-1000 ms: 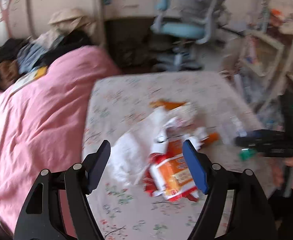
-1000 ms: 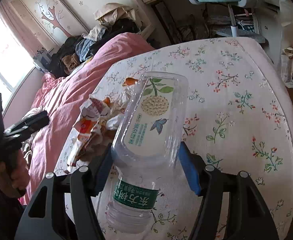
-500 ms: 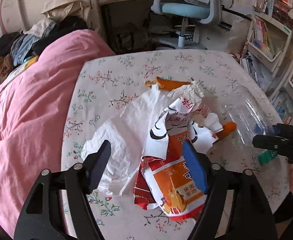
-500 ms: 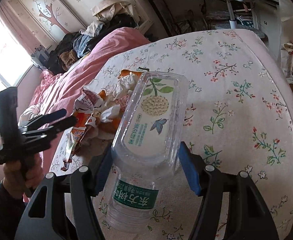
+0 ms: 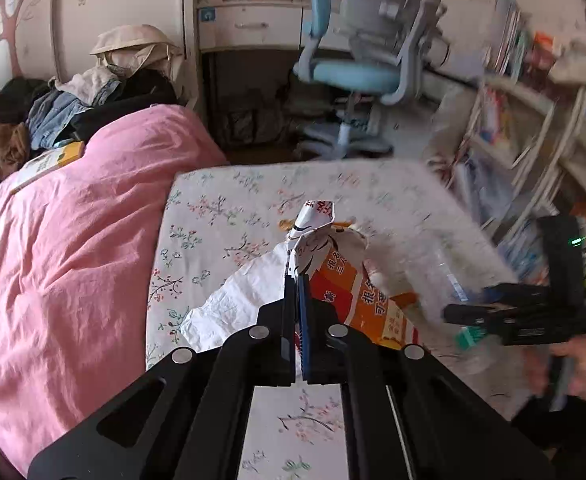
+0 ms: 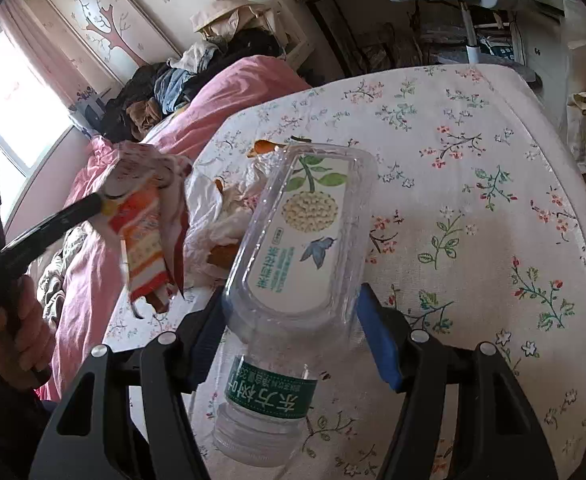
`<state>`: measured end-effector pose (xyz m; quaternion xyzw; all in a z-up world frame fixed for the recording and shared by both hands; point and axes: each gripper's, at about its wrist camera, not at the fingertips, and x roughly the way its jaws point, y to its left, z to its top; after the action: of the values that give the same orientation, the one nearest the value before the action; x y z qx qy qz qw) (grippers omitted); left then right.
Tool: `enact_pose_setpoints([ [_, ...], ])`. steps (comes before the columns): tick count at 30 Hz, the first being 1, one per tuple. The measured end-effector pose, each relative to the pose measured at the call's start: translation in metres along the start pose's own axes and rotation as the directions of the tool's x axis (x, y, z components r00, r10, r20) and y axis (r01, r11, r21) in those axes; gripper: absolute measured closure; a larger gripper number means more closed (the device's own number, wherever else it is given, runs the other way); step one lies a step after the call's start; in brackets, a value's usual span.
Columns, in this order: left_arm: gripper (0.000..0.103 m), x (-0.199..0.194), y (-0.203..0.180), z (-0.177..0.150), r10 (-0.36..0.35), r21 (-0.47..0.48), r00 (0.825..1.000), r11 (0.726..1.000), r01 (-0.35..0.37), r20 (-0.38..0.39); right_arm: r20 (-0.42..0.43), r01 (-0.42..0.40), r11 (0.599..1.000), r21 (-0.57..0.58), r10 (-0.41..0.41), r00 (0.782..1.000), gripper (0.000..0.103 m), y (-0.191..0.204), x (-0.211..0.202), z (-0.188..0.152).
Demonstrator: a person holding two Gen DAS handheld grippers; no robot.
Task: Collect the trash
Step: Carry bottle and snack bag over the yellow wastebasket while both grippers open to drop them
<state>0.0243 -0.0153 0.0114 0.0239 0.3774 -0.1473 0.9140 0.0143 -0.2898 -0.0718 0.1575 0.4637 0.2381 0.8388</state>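
Your left gripper (image 5: 297, 280) pinches orange snack wrapper (image 6: 145, 240) | right gripper (image 6: 293, 320) clasps plastic bottle (image 6: 293, 264) | left: white bag (image 5: 233, 304) mid-frame.

Bottle (image 6: 293, 256): clear glossy plastic, smooth, paper-look label. Snack wrapper (image 5: 357, 296): shiny printed foil-plastic, creased, orange and white. White bag (image 5: 237, 304): thin crinkled plastic, matt. Bed sheet (image 6: 473, 200): floral woven cloth, matt. Pink quilt (image 5: 65, 248): soft wrinkled cloth. Left claw (image 5: 296, 280): matt black plastic, blue rubbery pads, metal rivets.
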Motion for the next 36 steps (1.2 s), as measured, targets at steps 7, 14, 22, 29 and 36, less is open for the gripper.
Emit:
enact_pose_setpoints([
  [7,0.100,-0.061,0.014,-0.003,-0.133,-0.058,0.982,0.988,0.141,0.132,0.058,-0.014,1.000,-0.012,0.015,0.998,0.040,0.013,-0.021,-0.002],
  [14,0.100,-0.103,0.019,-0.038,-0.166,-0.110,0.971,0.976,0.187,0.174,0.105,-0.048,0.998,-0.029,0.051,0.993,0.040,0.035,-0.046,-0.040],
  [22,0.100,-0.120,-0.008,-0.086,-0.144,-0.092,0.985,0.984,0.153,0.092,0.117,-0.056,0.993,-0.104,0.068,0.991,0.040,0.068,-0.074,-0.095],
  [29,0.100,-0.115,-0.044,-0.139,-0.075,-0.036,0.994,0.997,0.072,-0.081,0.006,-0.057,0.993,-0.106,0.058,0.998,0.040,0.088,-0.065,-0.156],
  [36,0.098,-0.097,-0.082,-0.187,-0.012,0.034,0.965,0.999,0.022,-0.264,-0.137,0.038,0.990,-0.134,-0.056,0.989,0.038,0.091,-0.024,-0.192],
])
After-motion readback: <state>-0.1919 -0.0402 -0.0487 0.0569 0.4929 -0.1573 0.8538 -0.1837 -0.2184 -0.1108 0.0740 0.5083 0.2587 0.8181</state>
